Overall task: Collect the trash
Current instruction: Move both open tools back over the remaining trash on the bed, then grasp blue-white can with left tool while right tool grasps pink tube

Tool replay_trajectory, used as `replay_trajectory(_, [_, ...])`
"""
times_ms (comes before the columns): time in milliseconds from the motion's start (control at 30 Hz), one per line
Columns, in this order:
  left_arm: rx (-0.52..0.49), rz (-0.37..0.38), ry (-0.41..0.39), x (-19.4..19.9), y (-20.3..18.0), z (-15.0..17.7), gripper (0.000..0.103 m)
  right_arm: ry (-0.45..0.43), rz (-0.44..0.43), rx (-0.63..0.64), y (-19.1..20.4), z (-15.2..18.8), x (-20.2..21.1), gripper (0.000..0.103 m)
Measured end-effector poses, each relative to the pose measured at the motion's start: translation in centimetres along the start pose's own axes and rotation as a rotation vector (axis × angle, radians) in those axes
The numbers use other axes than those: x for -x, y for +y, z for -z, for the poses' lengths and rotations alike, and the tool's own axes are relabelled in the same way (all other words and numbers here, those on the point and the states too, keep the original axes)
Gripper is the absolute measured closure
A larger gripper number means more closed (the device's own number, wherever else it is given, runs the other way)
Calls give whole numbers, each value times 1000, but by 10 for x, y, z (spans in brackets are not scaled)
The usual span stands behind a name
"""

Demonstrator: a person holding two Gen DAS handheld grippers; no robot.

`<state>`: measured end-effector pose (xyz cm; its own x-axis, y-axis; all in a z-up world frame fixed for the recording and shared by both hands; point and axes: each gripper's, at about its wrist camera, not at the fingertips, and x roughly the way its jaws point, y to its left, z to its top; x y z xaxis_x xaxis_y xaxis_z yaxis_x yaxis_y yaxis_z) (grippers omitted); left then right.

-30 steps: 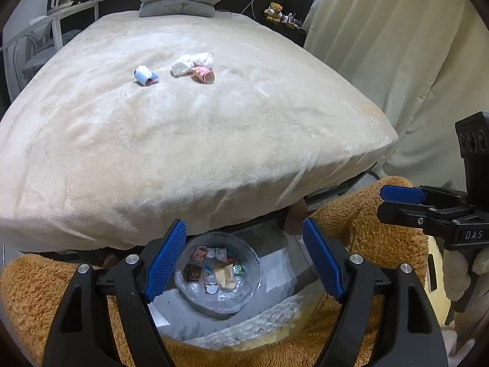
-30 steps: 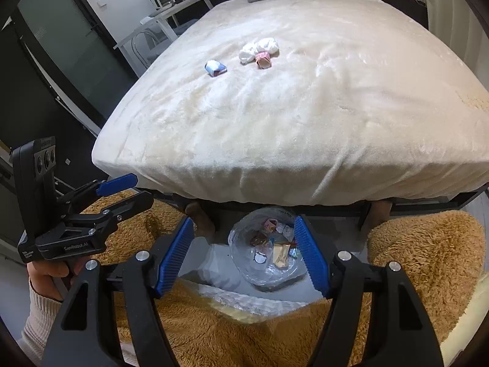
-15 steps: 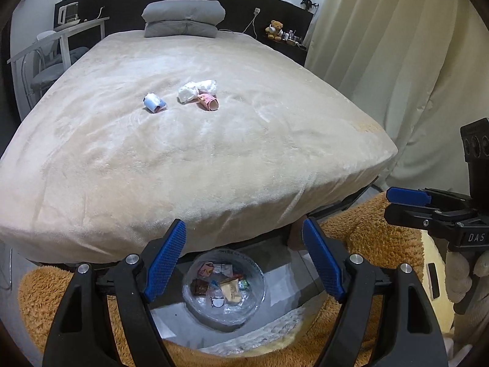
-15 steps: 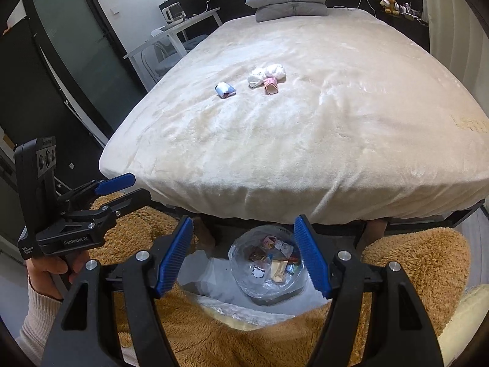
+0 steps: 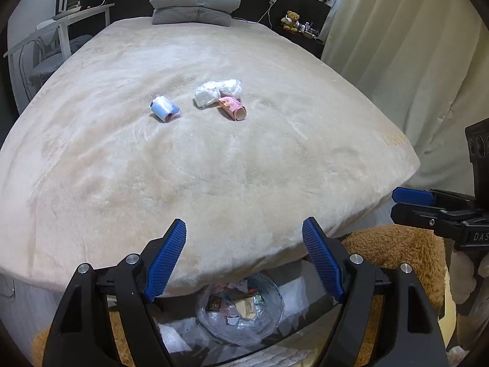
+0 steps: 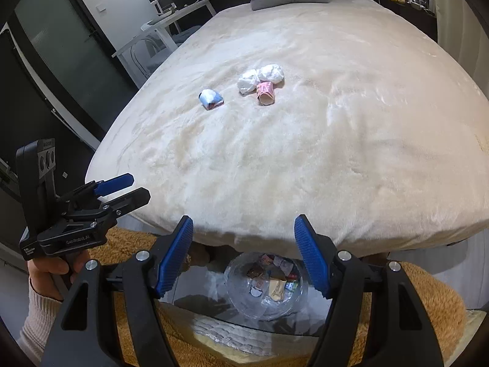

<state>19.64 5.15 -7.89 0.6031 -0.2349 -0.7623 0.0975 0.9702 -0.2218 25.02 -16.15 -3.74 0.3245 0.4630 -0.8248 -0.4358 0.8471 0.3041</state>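
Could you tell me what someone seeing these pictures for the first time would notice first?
Probably the small litter cluster mid-bed on the cream plush blanket: a blue-and-white crumpled wrapper, white crumpled tissues and a pink paper roll. Next, the clear trash-filled bin on the floor below the bed's foot, framed by both open grippers' blue pads.

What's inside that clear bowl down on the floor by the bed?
The bowl holds a small heap of crumpled wrappers in brown, pink, yellow and green. The bed edge overhangs its far rim, and what lies beneath the top wrappers is hidden.

beige bed [image 5: 214,159], grey pillows [image 5: 195,6], cream curtains [image 5: 397,46]
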Motion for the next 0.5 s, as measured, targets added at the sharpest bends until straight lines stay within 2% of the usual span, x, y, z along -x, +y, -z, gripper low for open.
replay_trajectory(300, [36, -18, 13, -49, 42, -60, 26, 45, 6, -14, -20, -60, -54, 35])
replay_trajectory(500, [49, -57, 41, -91, 74, -92, 26, 65, 11, -3, -27, -97, -89, 35])
